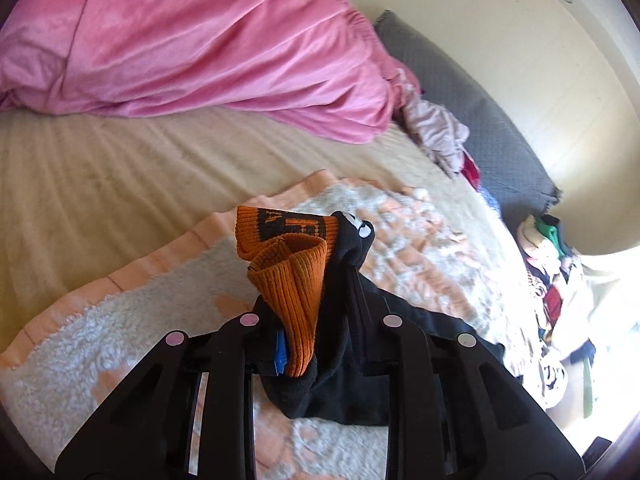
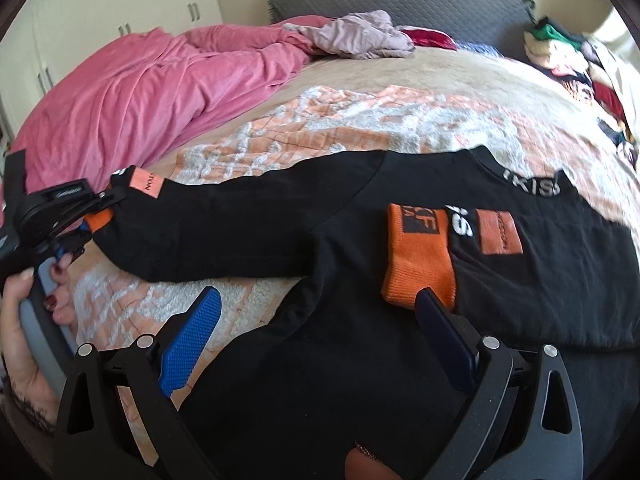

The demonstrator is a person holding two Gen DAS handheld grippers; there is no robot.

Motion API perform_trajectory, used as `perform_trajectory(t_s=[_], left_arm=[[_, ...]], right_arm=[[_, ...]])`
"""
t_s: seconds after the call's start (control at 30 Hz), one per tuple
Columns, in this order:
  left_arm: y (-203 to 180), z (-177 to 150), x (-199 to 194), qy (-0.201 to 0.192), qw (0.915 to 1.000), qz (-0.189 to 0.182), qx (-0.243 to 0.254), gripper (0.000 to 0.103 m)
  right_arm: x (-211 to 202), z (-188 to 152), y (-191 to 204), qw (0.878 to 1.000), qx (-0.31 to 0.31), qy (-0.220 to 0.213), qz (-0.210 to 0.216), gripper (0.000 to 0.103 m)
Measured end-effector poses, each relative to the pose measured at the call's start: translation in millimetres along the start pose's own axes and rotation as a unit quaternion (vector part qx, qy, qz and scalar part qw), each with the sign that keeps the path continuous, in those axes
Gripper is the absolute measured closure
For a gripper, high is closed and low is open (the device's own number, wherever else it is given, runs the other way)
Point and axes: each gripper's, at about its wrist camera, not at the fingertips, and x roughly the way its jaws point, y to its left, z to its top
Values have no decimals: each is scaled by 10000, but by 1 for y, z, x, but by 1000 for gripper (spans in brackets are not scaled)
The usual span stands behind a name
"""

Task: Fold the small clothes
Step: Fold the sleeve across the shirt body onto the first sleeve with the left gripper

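- Left wrist view: we are pinching the orange cuff (image 1: 294, 280) of a black shirt (image 1: 352, 376) in the left gripper (image 1: 308, 344), jaws pressed close on the ribbed fabric, the cuff bunching up above the fingers.
- Under it, we are seeing a peach-and-white towel (image 1: 120, 320) lying on the beige sheet (image 1: 100, 168), with a pink blanket (image 1: 192, 40) heaped beyond.
- Right wrist view: we are looking at the shirt (image 2: 320, 280) lying across the towel (image 2: 280, 132), one sleeve (image 2: 240, 220) stretching left to the left gripper (image 2: 90, 216), which is gripping its orange cuff (image 2: 100, 218).
- A hand (image 2: 36, 304) with dark red nails is wrapping the grey handle of that gripper.
- We are holding the right gripper (image 2: 316, 312) over the shirt's body with its jaws spread wide and nothing between them; one blue pad (image 2: 192, 340) is showing on the left finger.
- The other orange cuff (image 2: 416, 260) is lying folded on the shirt's chest, just beyond the right finger's tip; whether the two are touching we cannot tell.
- A pile of clothes (image 2: 580, 68) is sitting at the bed's far right, and a grey pillow (image 2: 400, 0) is lying at the head.
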Motion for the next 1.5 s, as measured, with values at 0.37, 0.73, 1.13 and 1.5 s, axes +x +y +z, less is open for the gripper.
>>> perform_trajectory(t_s=[0.37, 0.73, 1.13, 1.5], left_arm=[[-53, -18, -11, 184, 9946, -823, 608, 87], [-111, -60, -19, 502, 9696, -1777, 1607, 87], [-155, -117, -11, 1127, 9233, -2664, 2527, 86], [-136, -105, 7, 1233, 9395, -1816, 2630, 64]], right_arm=[[-36, -11, -57, 9940, 839, -416, -570, 6], [-76, -33, -106, 9811, 1570, -730, -860, 6], [-99, -51, -137, 9675, 2021, -866, -1248, 6], [-64, -54, -105, 9838, 1762, -169, -277, 6]])
